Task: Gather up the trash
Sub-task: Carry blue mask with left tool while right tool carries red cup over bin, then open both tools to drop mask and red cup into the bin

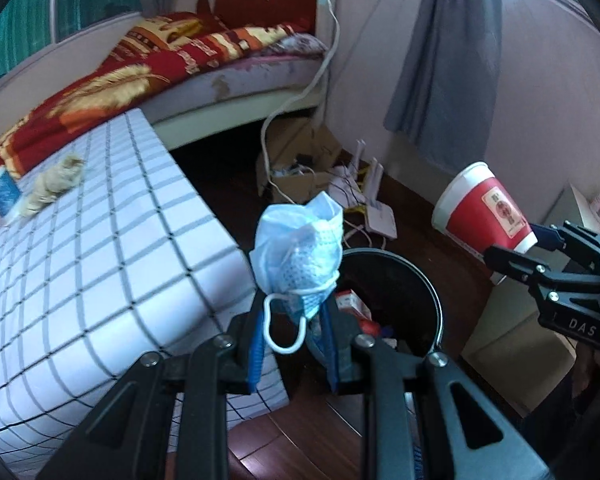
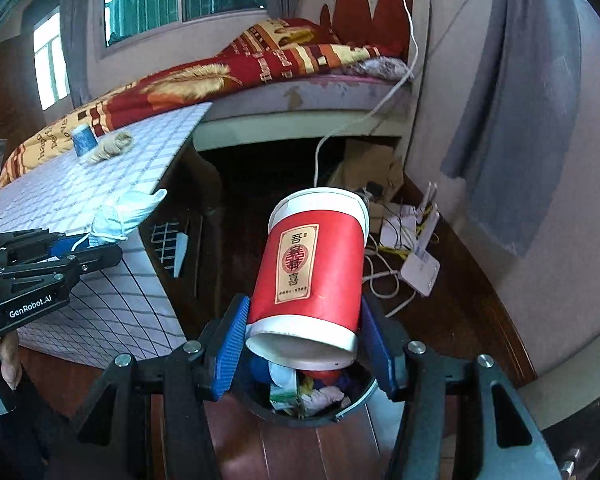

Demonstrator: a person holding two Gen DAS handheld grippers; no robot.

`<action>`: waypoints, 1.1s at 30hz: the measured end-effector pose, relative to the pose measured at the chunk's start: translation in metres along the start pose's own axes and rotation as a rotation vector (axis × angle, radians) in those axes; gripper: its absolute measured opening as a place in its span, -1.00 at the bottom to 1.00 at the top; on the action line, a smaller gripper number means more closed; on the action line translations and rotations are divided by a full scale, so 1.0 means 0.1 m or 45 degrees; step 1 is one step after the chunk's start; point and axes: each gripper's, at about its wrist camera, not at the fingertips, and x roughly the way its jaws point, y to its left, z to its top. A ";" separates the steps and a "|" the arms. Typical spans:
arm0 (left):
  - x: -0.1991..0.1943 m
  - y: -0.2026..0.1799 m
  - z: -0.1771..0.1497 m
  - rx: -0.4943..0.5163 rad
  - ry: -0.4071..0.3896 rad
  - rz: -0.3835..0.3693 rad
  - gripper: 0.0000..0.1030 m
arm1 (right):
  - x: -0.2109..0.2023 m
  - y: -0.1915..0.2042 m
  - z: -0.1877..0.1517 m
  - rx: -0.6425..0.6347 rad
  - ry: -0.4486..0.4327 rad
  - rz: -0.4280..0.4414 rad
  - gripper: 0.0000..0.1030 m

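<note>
We hold a crumpled face mask [image 1: 300,252] pinched in the left hand-held gripper [image 1: 294,320] above the black bin [image 1: 428,280]. At its 3 o'clock, the right hand-held gripper [image 2: 304,328] clamps a red paper cup [image 2: 312,268], tilted for dropping in.

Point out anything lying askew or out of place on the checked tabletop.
On the white checked tabletop, a small blue paper cup stands upside down beside a crumpled beige wad; both look like uncollected trash. Nothing appears spilled.
</note>
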 end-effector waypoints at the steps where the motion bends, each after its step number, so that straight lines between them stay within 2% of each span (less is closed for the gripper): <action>1: 0.04 -0.03 -0.02 0.005 0.014 -0.006 -0.50 | 0.03 -0.02 -0.03 -0.001 0.012 0.000 0.12; 6: 0.33 -0.17 -0.17 0.023 0.116 -0.065 -0.50 | 0.29 -0.10 -0.24 -0.031 0.114 0.019 0.12; 14: 0.82 -0.30 -0.37 -0.019 0.250 -0.188 -0.50 | 0.78 -0.19 -0.58 -0.084 0.279 0.062 0.12; 17: 1.01 -0.34 -0.39 -0.013 0.290 -0.197 -0.50 | 0.96 -0.20 -0.73 -0.114 0.346 0.079 0.12; 25: 1.43 -0.45 -0.38 0.030 0.380 -0.231 -0.49 | 1.24 -0.15 -0.82 -0.199 0.400 0.147 0.13; 27: 1.50 -0.47 -0.40 0.036 0.412 -0.245 -0.21 | 1.33 -0.13 -0.84 -0.223 0.417 0.178 0.17; 29: 1.52 -0.42 -0.41 0.008 0.377 -0.196 0.48 | 1.47 -0.14 -0.91 -0.234 0.474 0.135 0.44; 30: 1.50 -0.39 -0.42 -0.010 0.354 -0.171 0.61 | 1.51 -0.17 -0.95 -0.230 0.496 0.070 0.79; 32: 1.45 -0.33 -0.45 -0.039 0.325 -0.102 0.91 | 1.48 -0.21 -0.97 -0.236 0.466 0.032 0.84; 33: 1.43 -0.33 -0.47 -0.037 0.319 -0.077 0.93 | 1.46 -0.25 -0.97 -0.230 0.453 0.005 0.84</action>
